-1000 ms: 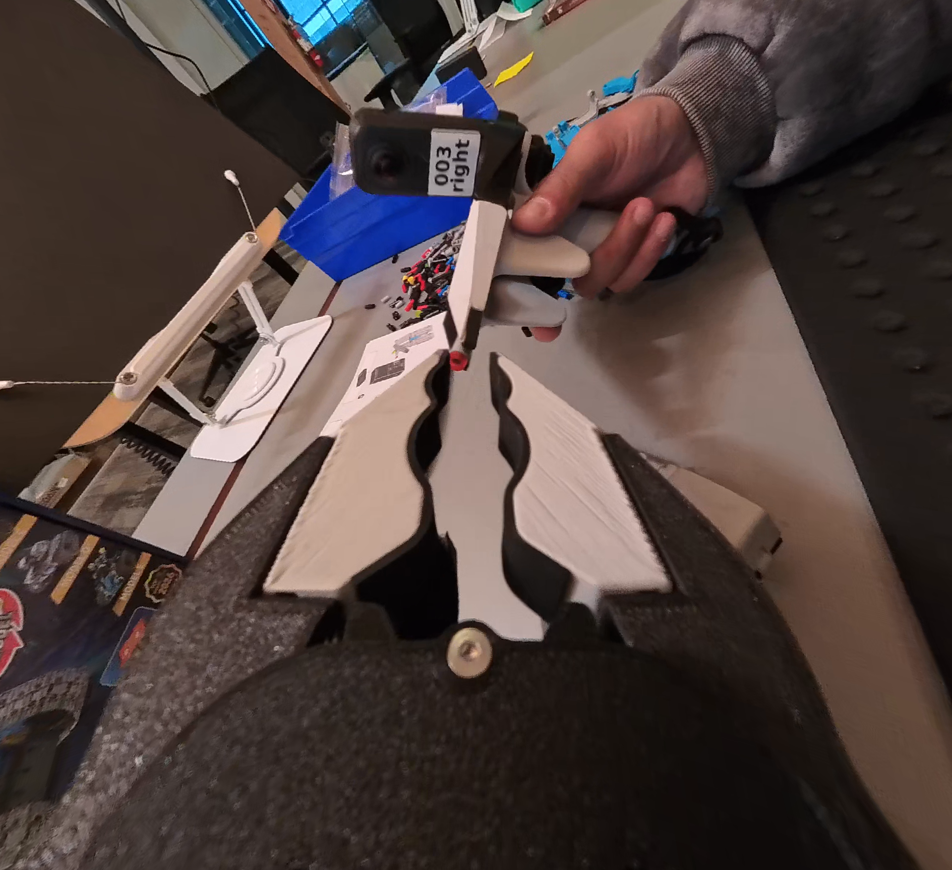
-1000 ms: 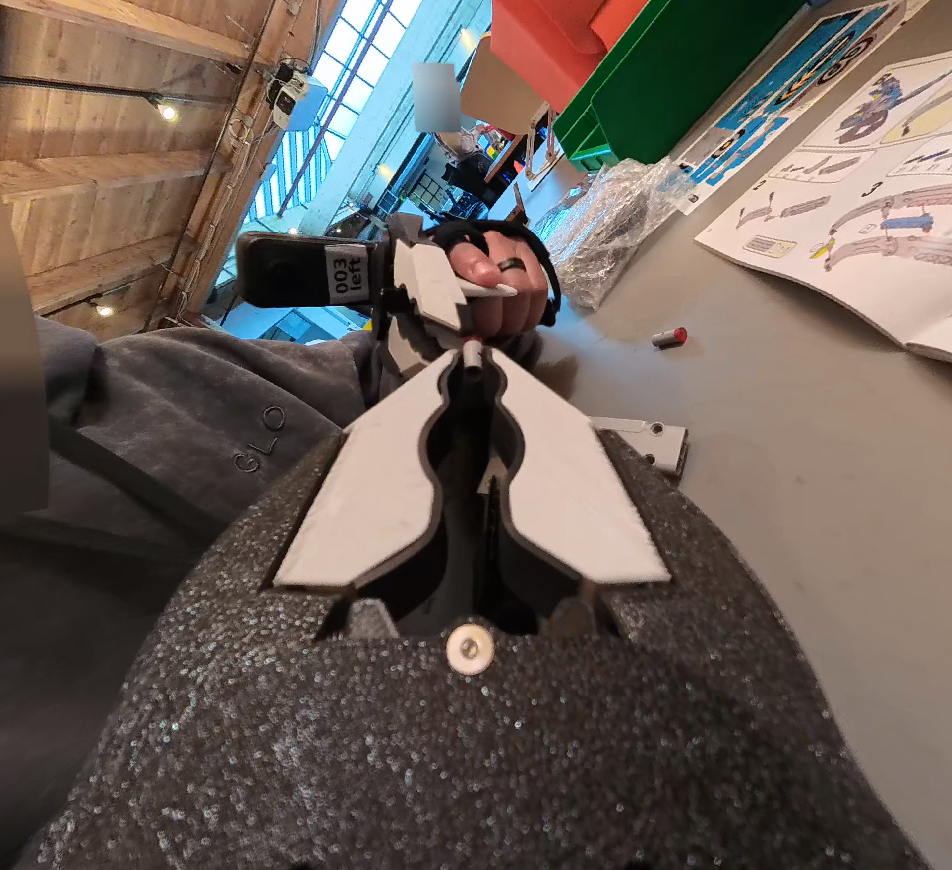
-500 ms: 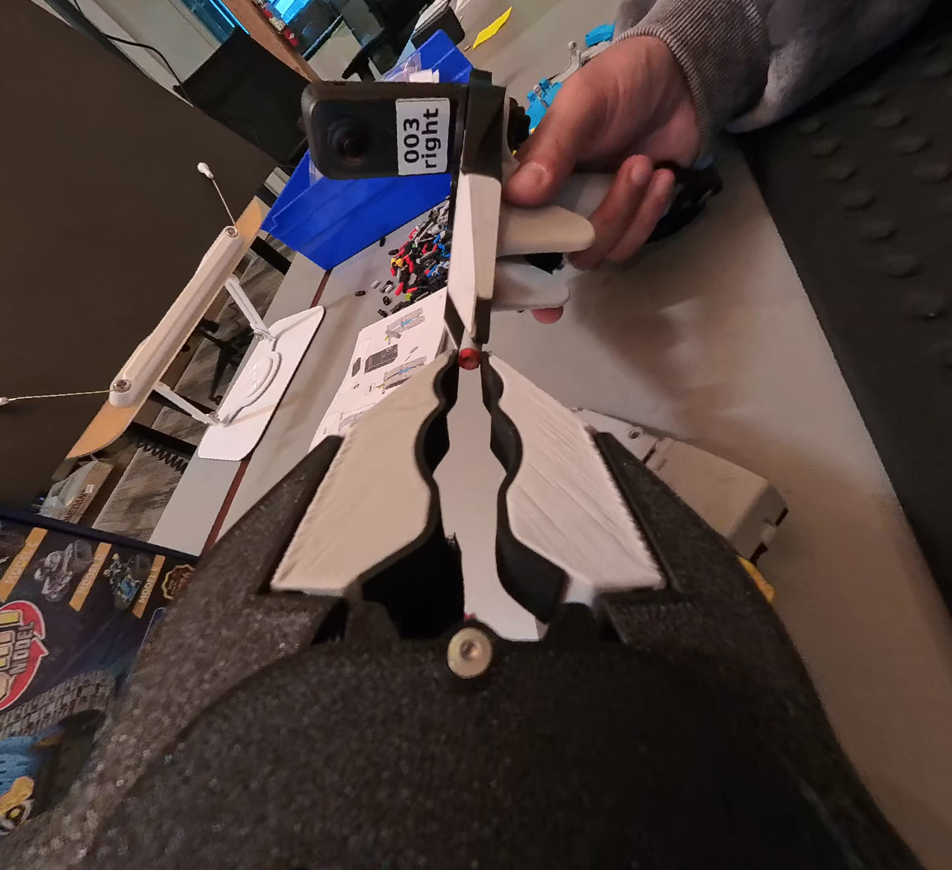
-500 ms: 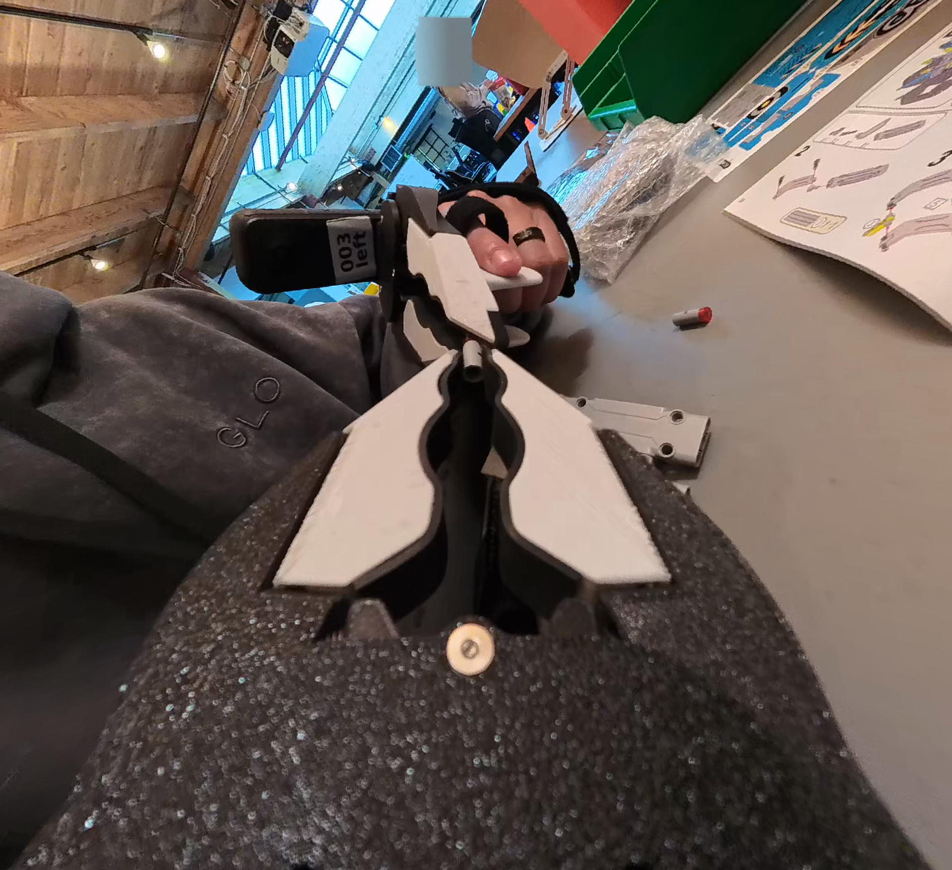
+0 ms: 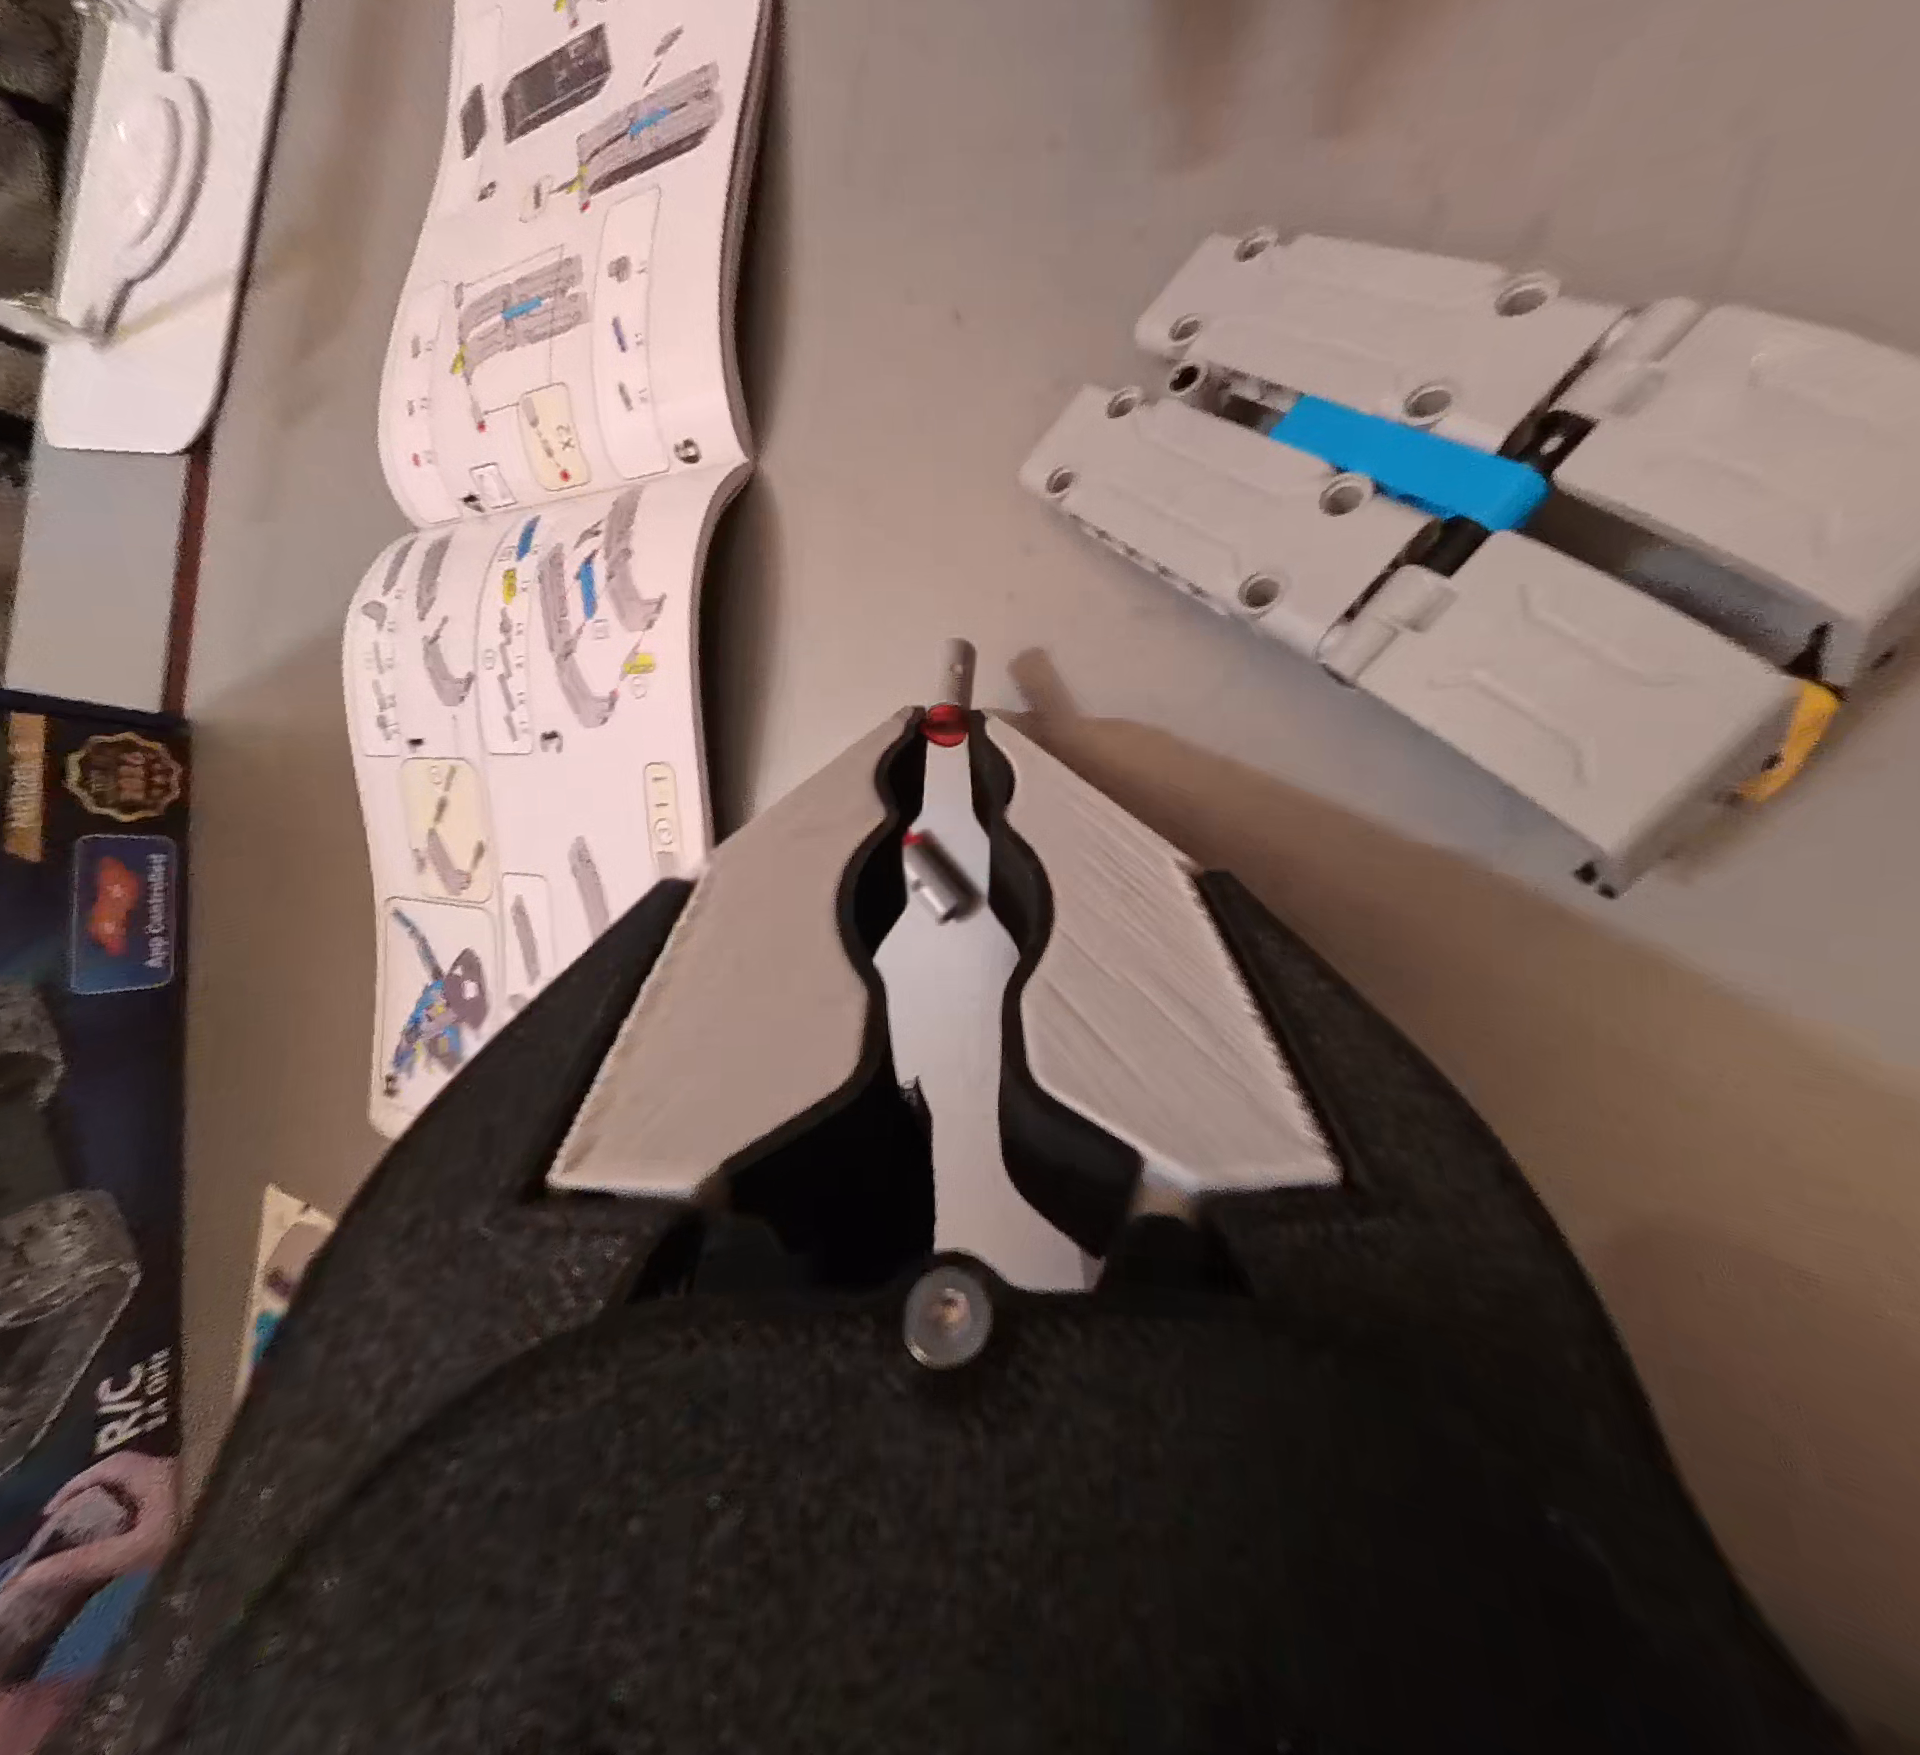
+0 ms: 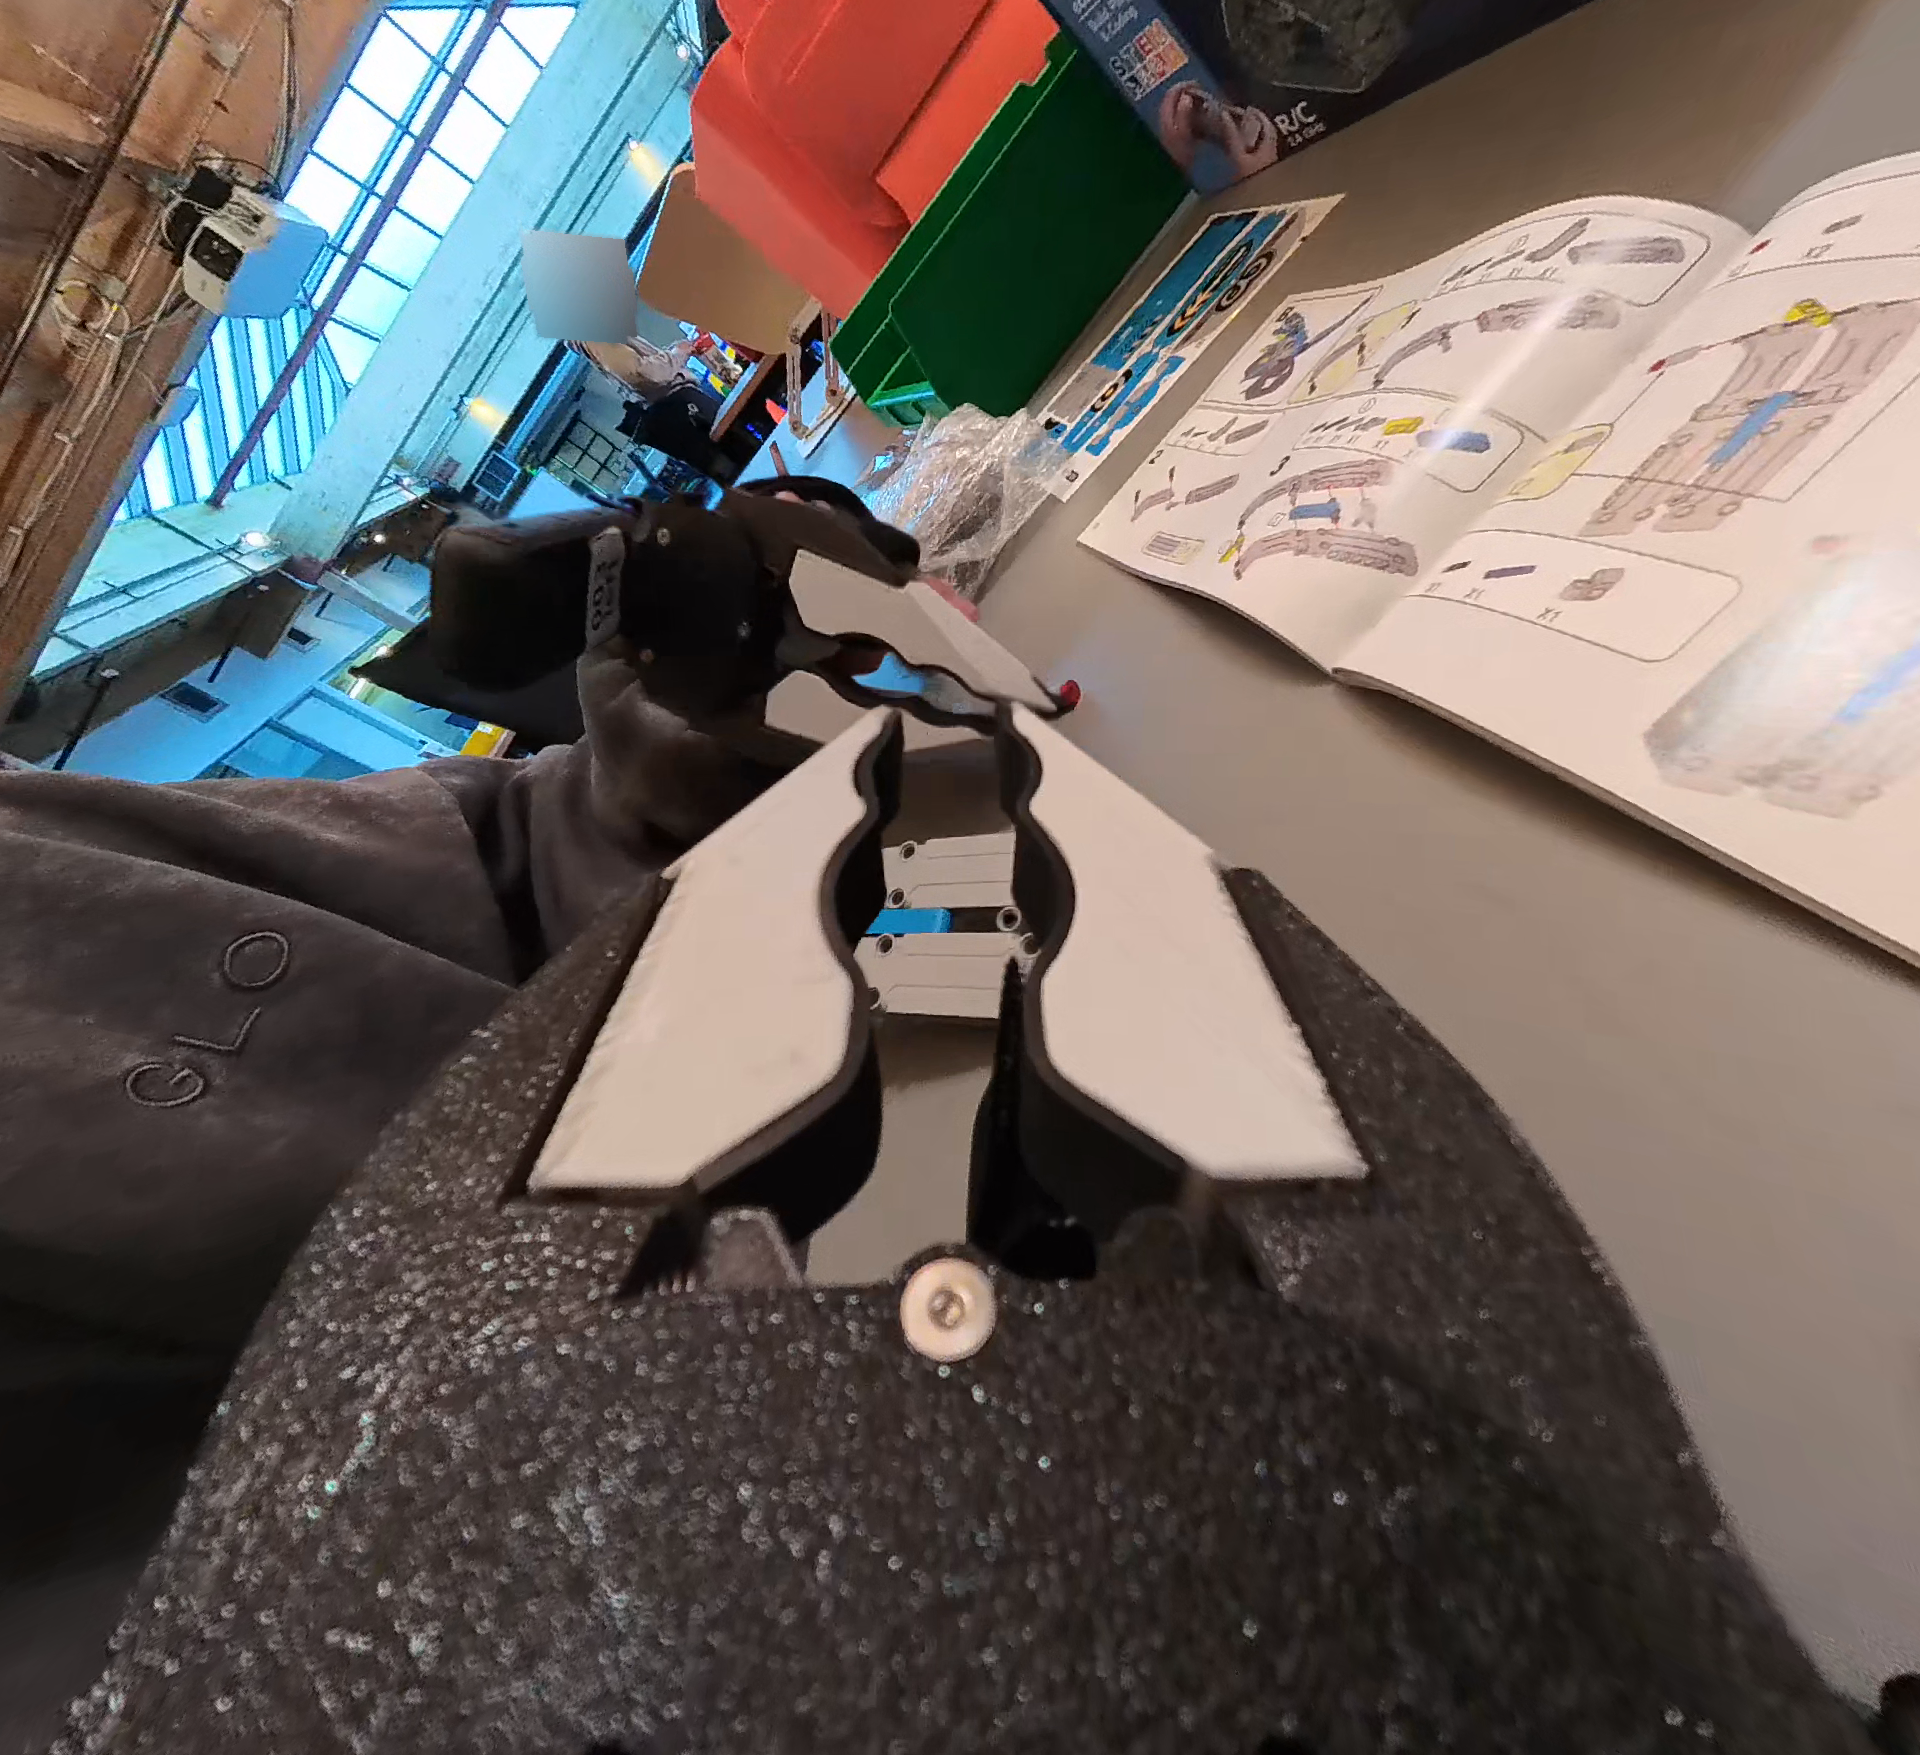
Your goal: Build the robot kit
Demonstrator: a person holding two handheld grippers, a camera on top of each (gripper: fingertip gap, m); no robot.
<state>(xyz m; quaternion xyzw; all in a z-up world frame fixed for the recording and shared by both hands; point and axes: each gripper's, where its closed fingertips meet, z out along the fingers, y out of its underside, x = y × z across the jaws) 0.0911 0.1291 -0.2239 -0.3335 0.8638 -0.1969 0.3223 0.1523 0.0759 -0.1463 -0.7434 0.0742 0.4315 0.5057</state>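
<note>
Overhead, left gripper (image 5: pixel 943 718) on one pin (image 5: pixel 943 723); another loose pin (image 5: pixel 937 876)

matt grey table (image 5: pixel 1351 95), glossy paper booklet (image 5: pixel 582 355), smooth grey plastic block assembly (image 5: pixel 1455 500), clear crinkled bag (image 6: pixel 966 469).

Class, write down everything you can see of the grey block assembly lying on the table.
The grey block assembly lies flat on the table, to the right of the open instruction booklet. It looks like moulded plastic: two long pale grey housings side by side, each in jointed sections with round holes along the edges. A bright blue bar crosses the dark gap between them, and a yellow piece shows at one end. Neither gripper touches it.
</note>
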